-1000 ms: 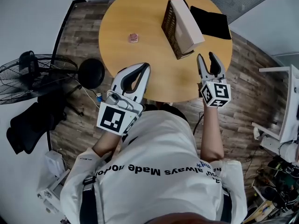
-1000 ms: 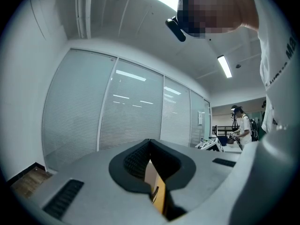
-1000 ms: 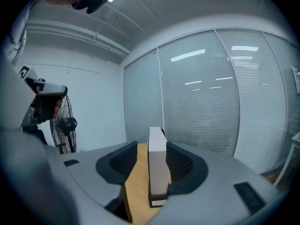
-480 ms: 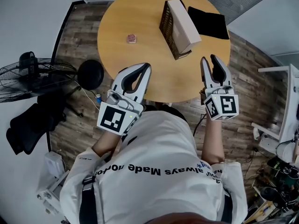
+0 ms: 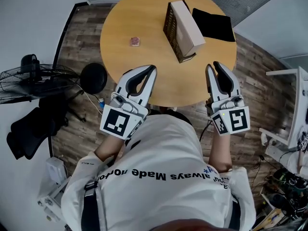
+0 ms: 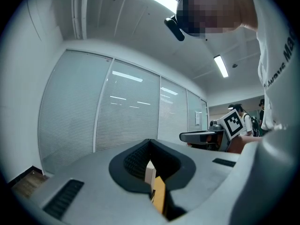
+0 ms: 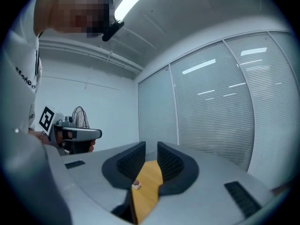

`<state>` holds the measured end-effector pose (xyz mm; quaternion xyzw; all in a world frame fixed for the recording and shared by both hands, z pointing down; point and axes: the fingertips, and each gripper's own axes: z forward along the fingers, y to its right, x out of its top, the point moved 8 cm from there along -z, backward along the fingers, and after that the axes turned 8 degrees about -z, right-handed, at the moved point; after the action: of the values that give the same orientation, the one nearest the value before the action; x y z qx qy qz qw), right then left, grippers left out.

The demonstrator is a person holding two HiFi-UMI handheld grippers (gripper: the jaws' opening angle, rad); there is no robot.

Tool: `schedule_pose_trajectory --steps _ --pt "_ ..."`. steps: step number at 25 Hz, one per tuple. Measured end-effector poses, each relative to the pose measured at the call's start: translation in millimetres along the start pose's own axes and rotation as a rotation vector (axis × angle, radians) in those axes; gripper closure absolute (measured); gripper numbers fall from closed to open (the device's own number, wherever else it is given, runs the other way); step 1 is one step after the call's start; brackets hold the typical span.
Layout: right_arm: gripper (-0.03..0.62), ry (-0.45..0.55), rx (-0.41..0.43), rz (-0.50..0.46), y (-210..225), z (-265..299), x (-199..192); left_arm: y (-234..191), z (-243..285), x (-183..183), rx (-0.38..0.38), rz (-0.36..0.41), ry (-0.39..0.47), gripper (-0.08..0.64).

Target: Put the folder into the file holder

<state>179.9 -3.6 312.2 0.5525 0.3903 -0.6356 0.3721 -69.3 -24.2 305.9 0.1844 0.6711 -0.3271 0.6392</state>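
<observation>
A dark slatted file holder (image 5: pixel 172 24) stands on the round wooden table (image 5: pixel 139 13) with a beige folder-like block (image 5: pixel 186 22) in it. A black folder (image 5: pixel 214 25) lies flat just right of it. My left gripper (image 5: pixel 151 69) hovers over the table's near edge, shut and empty; in the left gripper view its tips (image 6: pixel 150 141) meet. My right gripper (image 5: pixel 212 65) is at the near right edge, short of the black folder. Its jaws are closing, with a narrow gap (image 7: pixel 151 148) left and nothing between them.
A small pink object (image 5: pixel 134 41) sits left of the holder, and shows through the right gripper's jaws (image 7: pixel 136 185). A floor fan (image 5: pixel 29 78) and a black round stool (image 5: pixel 94 77) stand left of the table. White furniture (image 5: pixel 293 114) is at the right.
My right gripper has drawn back toward the person and slightly right, and its jaws have narrowed. The left gripper has not moved.
</observation>
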Motion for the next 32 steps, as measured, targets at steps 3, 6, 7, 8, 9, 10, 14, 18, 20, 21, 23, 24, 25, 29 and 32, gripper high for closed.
schedule_pose_trajectory --steps 3,6,7,8,9,10,14,18,20,21,23,24,25,29,32 --pt "0.505 0.012 0.019 -0.011 -4 -3 7 2 2 0 -0.006 0.003 -0.001 0.537" --pt "0.512 0.024 0.035 -0.029 -8 -6 15 2 4 2 -0.008 0.007 -0.001 0.536" --pt "0.514 0.028 0.04 -0.034 -9 -6 18 2 4 3 -0.008 0.008 0.0 0.537" --pt "0.515 0.031 0.044 -0.039 -11 -7 21 3 4 4 -0.008 0.009 0.002 0.535" --pt "0.517 0.036 0.048 -0.043 -12 -8 23 3 4 5 -0.007 0.011 0.004 0.537" --pt "0.518 0.041 0.052 -0.047 -14 -9 26 3 4 5 -0.006 0.012 0.005 0.537" --pt "0.522 0.053 0.074 -0.062 -18 -14 34 5 4 7 -0.008 0.016 0.008 0.536" --pt "0.523 0.055 0.089 -0.078 -19 -17 42 6 5 9 -0.013 0.017 0.005 0.537" --pt "0.525 0.056 0.099 -0.085 -20 -19 44 6 5 9 -0.015 0.018 0.004 0.537" --pt "0.525 0.057 0.102 -0.088 -20 -20 45 7 4 8 -0.016 0.018 0.003 0.537" --pt "0.525 0.061 0.105 -0.093 -21 -22 48 7 4 9 -0.016 0.019 0.002 0.537" --pt "0.525 0.063 0.105 -0.095 -21 -23 49 8 4 9 -0.016 0.02 0.003 0.537" --pt "0.525 0.063 0.105 -0.096 -21 -25 50 8 3 10 -0.017 0.021 0.004 0.537" --pt "0.525 0.065 0.106 -0.099 -21 -29 53 10 4 12 -0.014 0.026 0.01 0.537" --pt "0.525 0.065 0.107 -0.104 -20 -29 52 11 5 12 -0.015 0.029 0.011 0.537"
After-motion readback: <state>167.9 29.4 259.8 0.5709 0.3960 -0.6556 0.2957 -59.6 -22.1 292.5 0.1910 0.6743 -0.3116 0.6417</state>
